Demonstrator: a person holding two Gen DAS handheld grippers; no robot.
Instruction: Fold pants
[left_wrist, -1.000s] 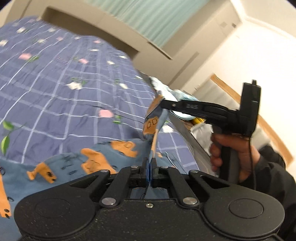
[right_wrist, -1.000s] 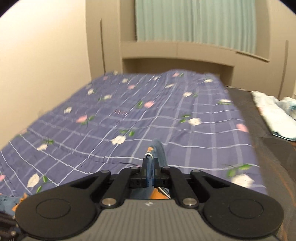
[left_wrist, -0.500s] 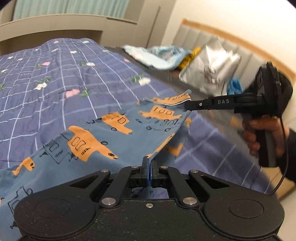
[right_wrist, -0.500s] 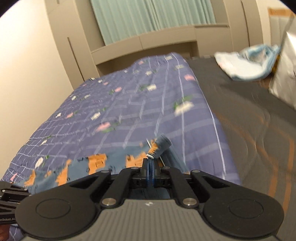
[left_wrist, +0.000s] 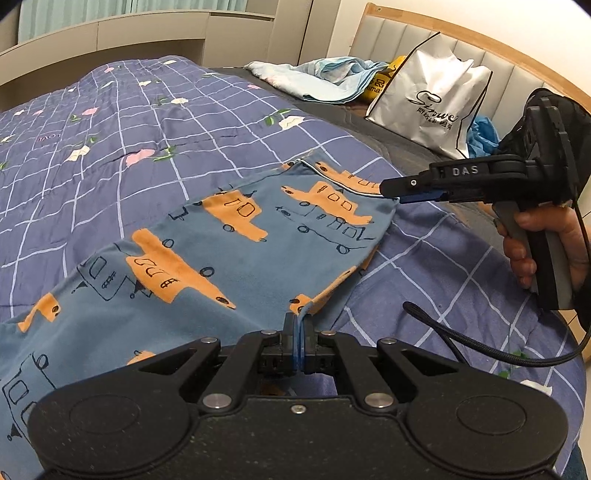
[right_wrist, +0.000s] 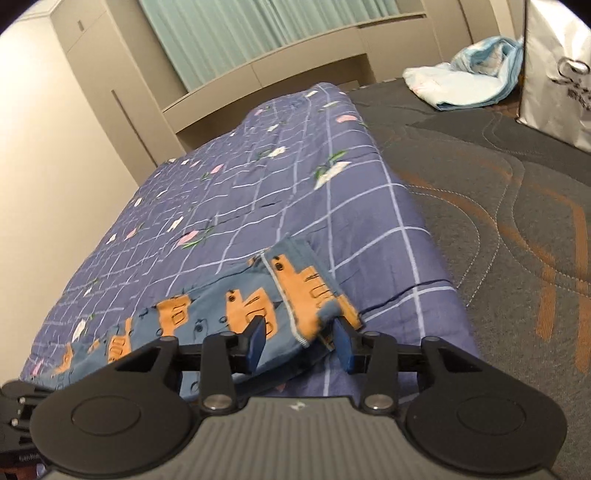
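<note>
gripping pants (left_wrist: 236, 258), left gripper (left_wrist: 298, 332), right gripper (left_wrist: 399, 195) marked "das"

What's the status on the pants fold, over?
Left claw shut on pants edge. Right claw open, cuff between its pads. Pants flat on quilt. White bag well off; nothing in the way.

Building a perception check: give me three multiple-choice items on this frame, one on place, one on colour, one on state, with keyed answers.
1. Where does the white shopping bag stand?
A. against the padded headboard
B. on the pants
C. on the floor

2. What colour are the vehicle prints on the pants?
A. green
B. orange
C. red

3. How is the right gripper?
A. shut on the quilt
B. out of view
C. open over the pants hem

Answers: 1 A, it leans on the headboard; 2 B, orange on blue cloth; 3 C, its blue pads are apart, while the left gripper pinches cloth.
</note>
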